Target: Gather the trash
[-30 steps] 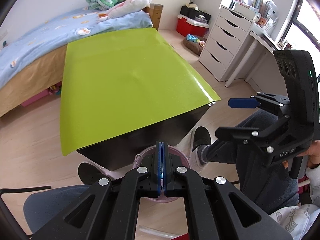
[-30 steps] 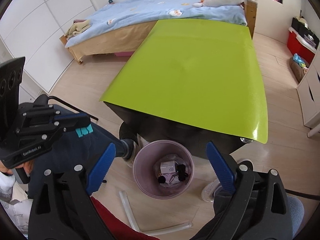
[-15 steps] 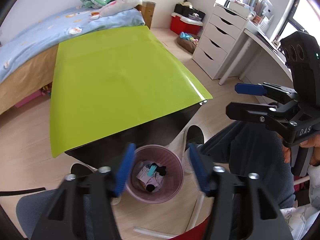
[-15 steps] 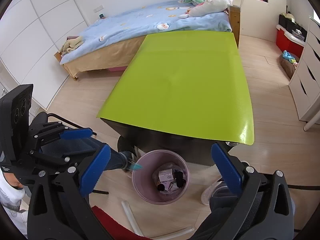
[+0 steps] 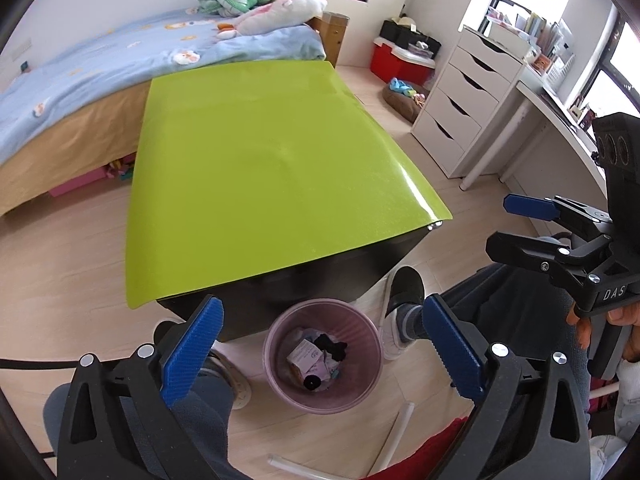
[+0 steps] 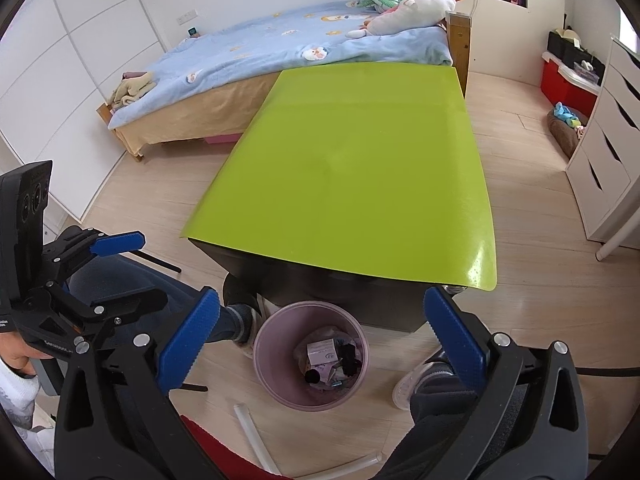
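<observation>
the small scraps deep in the pink bin (image 5: 324, 354) are too small to name, beyond a pale carton (image 5: 305, 358) and dark bits. at six o'clock a red cloth (image 5: 428, 454) and a clear tube (image 6: 256, 436) run off the frame. the table's (image 6: 348, 168) legs are hidden.

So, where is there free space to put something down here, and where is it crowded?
The green tabletop is bare from the edge by the bed to the edge above the pink bin. The floor around the bin is crowded: feet, clear tubes, and both open grippers, left and right, hover there.
</observation>
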Tool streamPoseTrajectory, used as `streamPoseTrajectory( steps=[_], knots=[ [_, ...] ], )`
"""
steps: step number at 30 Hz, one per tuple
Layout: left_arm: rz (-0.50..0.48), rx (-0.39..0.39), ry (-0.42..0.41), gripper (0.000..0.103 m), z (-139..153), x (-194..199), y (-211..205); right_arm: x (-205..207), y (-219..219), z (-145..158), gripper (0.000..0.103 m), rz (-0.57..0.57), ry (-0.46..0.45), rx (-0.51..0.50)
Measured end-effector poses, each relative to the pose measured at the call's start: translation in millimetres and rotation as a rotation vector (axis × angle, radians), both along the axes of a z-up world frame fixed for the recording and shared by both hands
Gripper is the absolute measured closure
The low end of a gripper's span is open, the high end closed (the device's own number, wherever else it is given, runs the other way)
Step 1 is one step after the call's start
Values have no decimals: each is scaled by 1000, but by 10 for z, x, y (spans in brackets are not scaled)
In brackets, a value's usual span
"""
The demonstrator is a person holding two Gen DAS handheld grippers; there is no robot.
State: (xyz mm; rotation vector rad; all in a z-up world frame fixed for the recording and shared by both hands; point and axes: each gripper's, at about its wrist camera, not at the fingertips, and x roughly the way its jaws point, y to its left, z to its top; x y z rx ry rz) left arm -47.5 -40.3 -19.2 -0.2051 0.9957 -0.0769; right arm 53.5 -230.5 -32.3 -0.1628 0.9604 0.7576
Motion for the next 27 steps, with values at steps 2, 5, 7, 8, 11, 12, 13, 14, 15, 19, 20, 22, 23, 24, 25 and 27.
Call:
streamPoseTrajectory(
  steps=[2,5,7,8,11,12,13,14,15,19,20,22,23,24,25,27],
  knots=[
    [7,7,-7,7,34,14,39,9,24,37,3,1,-12,-3],
    [17,20,-21,7,103,62,94,47,57,107,3,1,-28,2],
    [24,25,-31,7,145,94,118,87,92,162,3,2,-36,8],
    [26,26,-38,7,177,121,142,105,105,186,3,2,-42,10],
    [34,35,-68,7,289,200,190,173,169,295,3,3,-68,14],
    [36,38,-75,7,315,218,200,195,186,324,3,3,-75,15],
    [39,44,-83,7,346,237,206,219,205,352,3,3,-82,16],
    [42,50,-91,7,380,257,219,249,228,389,3,2,-91,16],
    [45,55,-97,7,411,282,234,274,251,424,3,2,-99,19],
    [50,61,-120,7,504,357,281,365,330,555,3,4,-121,31],
    [48,63,-125,7,525,377,289,384,346,582,3,6,-124,34],
    [46,69,-128,7,550,414,305,414,374,622,3,9,-130,35],
    [43,61,-132,7,555,420,310,424,386,640,3,10,-132,36],
    [40,46,-137,7,565,437,325,437,395,650,3,11,-133,38],
    [42,40,-140,6,576,451,336,451,406,659,3,11,-134,39],
    [55,36,-148,6,607,464,350,469,414,676,3,11,-134,43]
  ],
)
